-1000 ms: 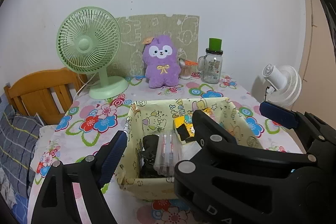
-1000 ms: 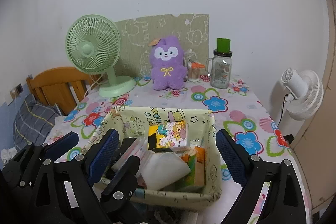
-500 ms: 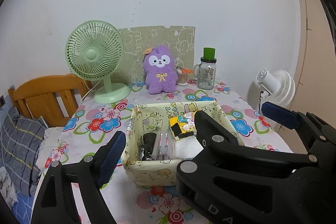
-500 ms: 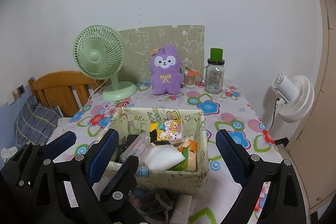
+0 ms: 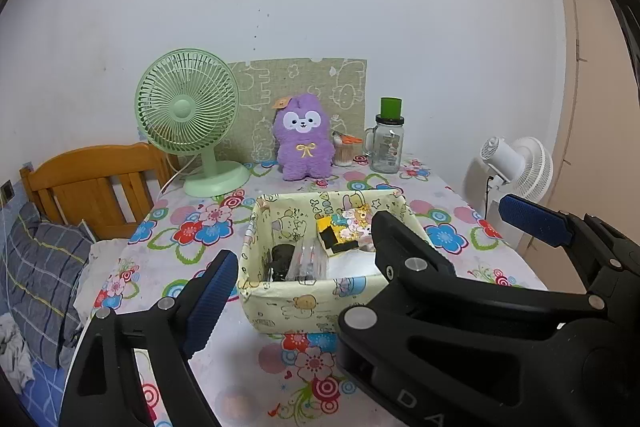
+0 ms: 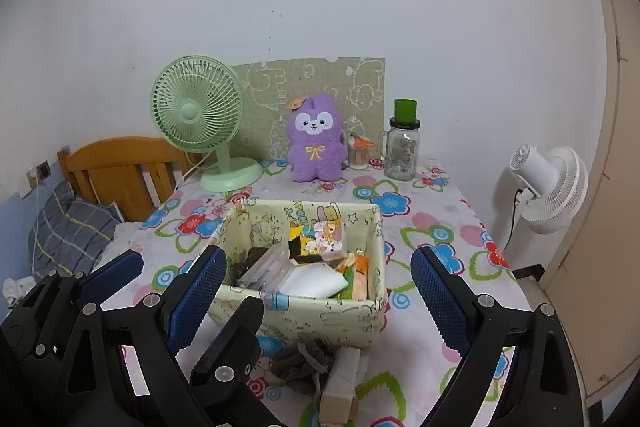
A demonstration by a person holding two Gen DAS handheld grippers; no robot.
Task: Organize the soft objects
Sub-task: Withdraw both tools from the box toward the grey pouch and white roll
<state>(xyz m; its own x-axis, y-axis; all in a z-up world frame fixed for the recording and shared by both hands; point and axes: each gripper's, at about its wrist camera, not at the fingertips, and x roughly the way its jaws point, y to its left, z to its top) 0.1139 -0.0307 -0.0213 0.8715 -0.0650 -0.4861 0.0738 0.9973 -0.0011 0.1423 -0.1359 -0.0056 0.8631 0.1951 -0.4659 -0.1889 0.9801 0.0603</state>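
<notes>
A pale yellow fabric storage box (image 5: 280,301) (image 6: 320,319) stands mid-table, holding a white soft pack (image 6: 316,281), clear plastic cases (image 6: 266,267), a cartoon tissue pack (image 6: 322,237) and an orange pack. A purple plush toy (image 5: 304,143) (image 6: 316,145) stands upright at the back. A grey knitted item (image 6: 304,361) and a beige sponge block (image 6: 340,383) lie in front of the box. My left gripper (image 5: 360,247) and right gripper (image 6: 316,291) are both open and empty, held above the table on the near side of the box.
A green desk fan (image 5: 188,115) stands back left, a glass jar with green lid (image 5: 388,143) back right, a toothpick pot beside the plush. A wooden headboard (image 5: 92,183) and pillow are left of the table, a white fan (image 6: 548,183) right.
Both grippers have pulled back and up from the box, which now looks smaller and farther. The grey item and sponge in front of the box have come into the right view.
</notes>
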